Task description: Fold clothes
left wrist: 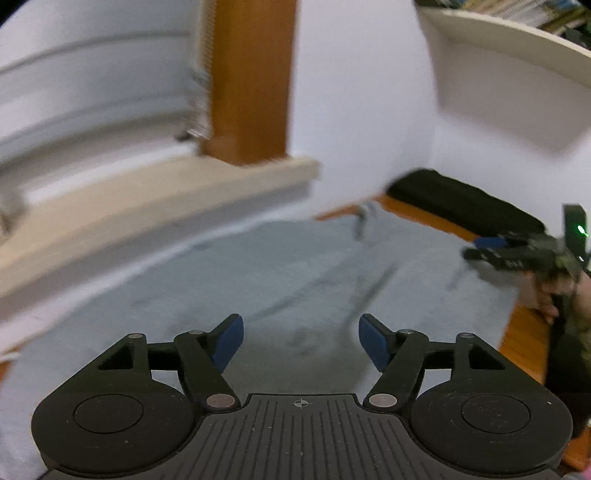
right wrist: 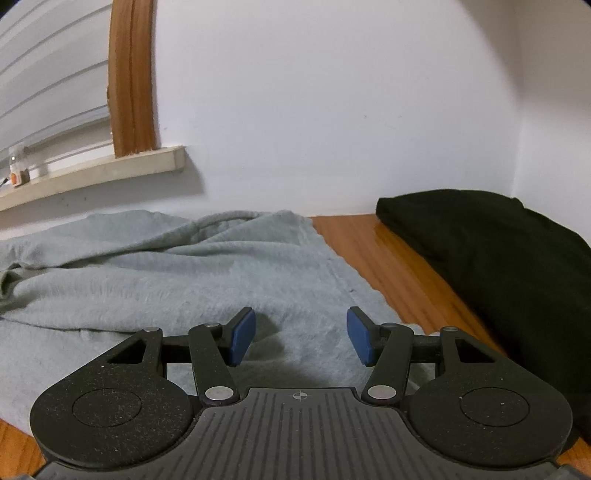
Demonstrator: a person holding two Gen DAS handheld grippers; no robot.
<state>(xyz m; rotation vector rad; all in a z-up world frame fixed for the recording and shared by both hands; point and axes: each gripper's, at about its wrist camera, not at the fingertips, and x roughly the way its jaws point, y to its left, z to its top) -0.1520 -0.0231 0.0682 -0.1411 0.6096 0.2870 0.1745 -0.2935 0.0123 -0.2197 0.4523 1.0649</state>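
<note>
A soft pale grey fleecy garment (right wrist: 177, 273) lies rumpled on the glossy orange-brown wooden table (right wrist: 373, 254). The left gripper (left wrist: 301, 339) and right gripper (right wrist: 301, 334) both hover released over it. Only the left view catches a hand (left wrist: 565, 295); the right shows the folded black cloth (right wrist: 498, 266) sharply.

We find no legible text, label, brand or number here; the book spines (left wrist: 517, 11) on the shelf are blurred.
</note>
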